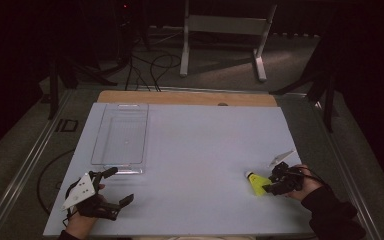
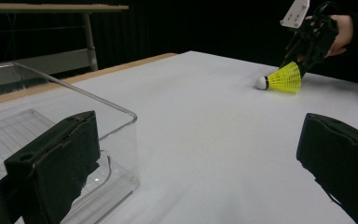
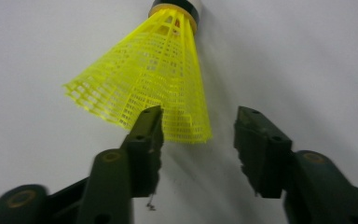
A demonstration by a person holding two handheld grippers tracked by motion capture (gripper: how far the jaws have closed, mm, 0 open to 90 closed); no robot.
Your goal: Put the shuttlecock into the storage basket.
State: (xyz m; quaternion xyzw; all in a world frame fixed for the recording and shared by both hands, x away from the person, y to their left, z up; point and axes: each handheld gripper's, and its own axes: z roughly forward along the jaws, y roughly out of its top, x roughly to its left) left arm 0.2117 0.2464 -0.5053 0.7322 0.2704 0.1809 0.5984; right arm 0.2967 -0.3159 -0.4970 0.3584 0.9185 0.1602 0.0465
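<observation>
A yellow mesh shuttlecock [image 1: 257,183] with a white cork tip lies on its side on the white table sheet [image 1: 205,150], at the front right. My right gripper [image 1: 271,181] is at the skirt's wide end. In the right gripper view its jaws [image 3: 198,126] stand apart: the left one overlaps the rim of the shuttlecock [image 3: 154,79] and the right one is clear of it. My left gripper [image 1: 121,185] rests at the front left, open and holding nothing. From the left gripper view [image 2: 196,140] I see the shuttlecock [image 2: 284,78] and the right gripper [image 2: 299,67] far across the sheet.
A clear plastic tray [image 1: 145,135] stands at the left, just beyond my left gripper, with its near corner [image 2: 98,100] close to the left jaw. A wooden strip [image 1: 180,97] runs along the table's far edge. A metal stand [image 1: 220,25] is on the floor behind.
</observation>
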